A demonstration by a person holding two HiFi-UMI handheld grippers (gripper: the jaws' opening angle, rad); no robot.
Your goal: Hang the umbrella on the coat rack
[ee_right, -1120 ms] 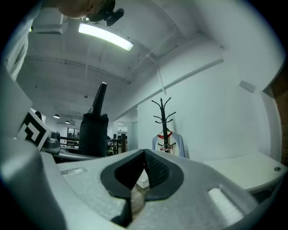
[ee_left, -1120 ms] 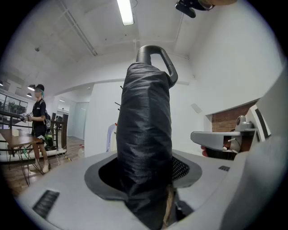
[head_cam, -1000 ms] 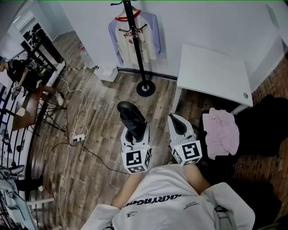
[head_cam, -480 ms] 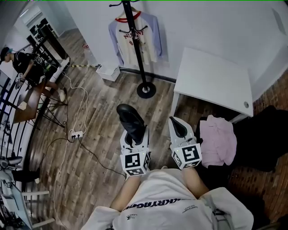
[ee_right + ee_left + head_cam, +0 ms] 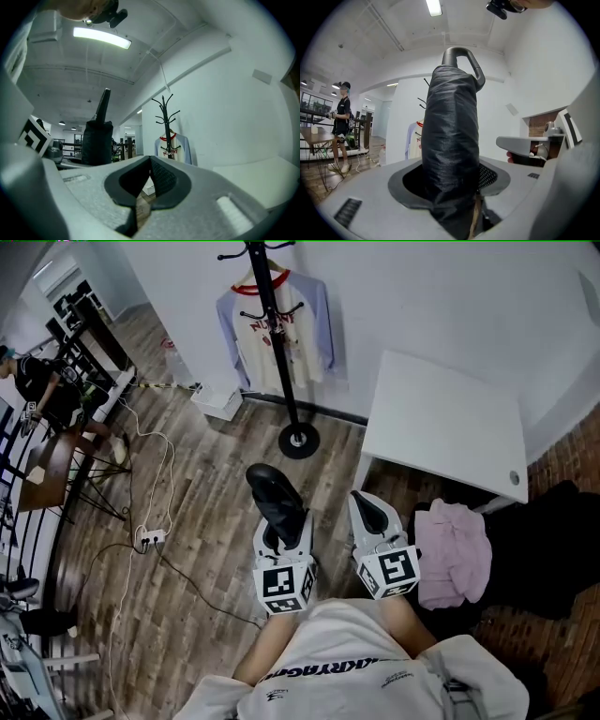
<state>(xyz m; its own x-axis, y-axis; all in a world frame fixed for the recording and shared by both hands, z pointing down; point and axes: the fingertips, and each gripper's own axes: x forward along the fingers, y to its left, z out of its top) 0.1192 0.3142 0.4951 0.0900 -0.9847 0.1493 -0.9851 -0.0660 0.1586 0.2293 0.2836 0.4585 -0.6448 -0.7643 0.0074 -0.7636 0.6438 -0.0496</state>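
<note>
Head view, L gripper (image 5: 281,529) clamps umbrella (image 5: 271,489)

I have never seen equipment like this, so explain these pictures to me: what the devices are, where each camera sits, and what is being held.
There is no robot here: a person holds a two-jaw gripper in each hand. The head view comes from a camera on the person's head, looking steeply down. The other two views come from cameras riding on the grippers. The left gripper is clamped on a folded black umbrella, with its handle at the far end. The right gripper is closed and holds nothing. Ahead stands a black coat rack with a shirt hanging on it, next to a white table. A pink cloth lies to the person's right.
</note>
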